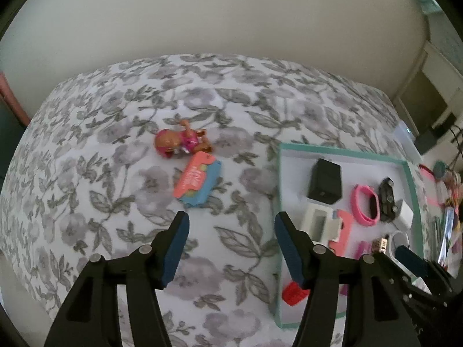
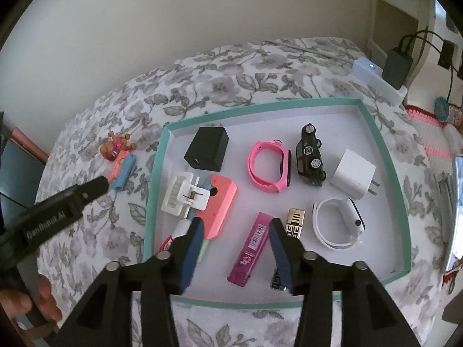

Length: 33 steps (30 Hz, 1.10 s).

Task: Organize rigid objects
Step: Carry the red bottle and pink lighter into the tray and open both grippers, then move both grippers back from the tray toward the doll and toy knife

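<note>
A teal-rimmed white tray (image 2: 387, 156) lies on the floral bedspread and holds several small things: a black charger (image 2: 207, 149), a pink wristband (image 2: 270, 166), a toy car (image 2: 309, 154), a white plug (image 2: 354, 170), a white watch (image 2: 338, 222), a magenta tube (image 2: 251, 248). Left of the tray lie a small doll (image 1: 181, 141) and a pink-and-blue card (image 1: 198, 183). My left gripper (image 1: 231, 231) is open and empty, a little short of the card. My right gripper (image 2: 234, 231) is open and empty above the tray's near part, over the magenta tube.
A white power strip (image 2: 379, 78) with a black adapter sits at the bed's far right corner. Pink and colourful clutter (image 2: 434, 133) lies right of the tray. The wall runs behind the bed. The left gripper's body (image 2: 58, 211) reaches toward the card in the right wrist view.
</note>
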Motion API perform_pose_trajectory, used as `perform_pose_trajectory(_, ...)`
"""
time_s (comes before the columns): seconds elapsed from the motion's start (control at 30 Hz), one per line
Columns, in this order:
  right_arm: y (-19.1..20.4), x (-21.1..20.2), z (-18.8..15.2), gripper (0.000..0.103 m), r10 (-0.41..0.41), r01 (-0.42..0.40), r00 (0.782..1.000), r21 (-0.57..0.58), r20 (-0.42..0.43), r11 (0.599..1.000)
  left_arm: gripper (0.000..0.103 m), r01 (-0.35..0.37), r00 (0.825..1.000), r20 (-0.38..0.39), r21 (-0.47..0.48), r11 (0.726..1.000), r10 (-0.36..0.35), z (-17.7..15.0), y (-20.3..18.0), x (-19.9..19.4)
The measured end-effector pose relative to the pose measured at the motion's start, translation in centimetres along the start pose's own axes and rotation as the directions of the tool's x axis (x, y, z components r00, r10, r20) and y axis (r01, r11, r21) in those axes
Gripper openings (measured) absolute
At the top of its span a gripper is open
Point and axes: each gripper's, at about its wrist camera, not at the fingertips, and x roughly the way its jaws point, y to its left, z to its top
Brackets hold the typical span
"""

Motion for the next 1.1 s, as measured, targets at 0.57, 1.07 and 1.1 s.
perform_pose_trajectory(0.57, 2.5, 0.7, -0.2, 0.103, 0.001, 0.002, 0.999, -0.079, 0.043, 0.997, 0.084, -0.070, 0.994, 0.078, -0.141, 0.987, 0.082, 2.3, 7.3, -0.4)
perform_pose_trajectory(1.07, 5.7, 0.7, 4.8, 0.103, 0.051, -0.037, 0.988, -0.098, 0.143, 0.995, 0.100, -0.055, 0.983, 0.154, -0.249, 0.967, 0.096, 7.0, 11.3, 1.4)
perform_pose_trajectory(1.1, 6.4, 0.9, 5.5, 0.103, 0.062, -0.045, 0.988, -0.113, 0.144, 0.993, 0.100, -0.053, 0.985, 0.147, -0.255, 0.965, 0.093, 7.3, 11.5, 1.8)
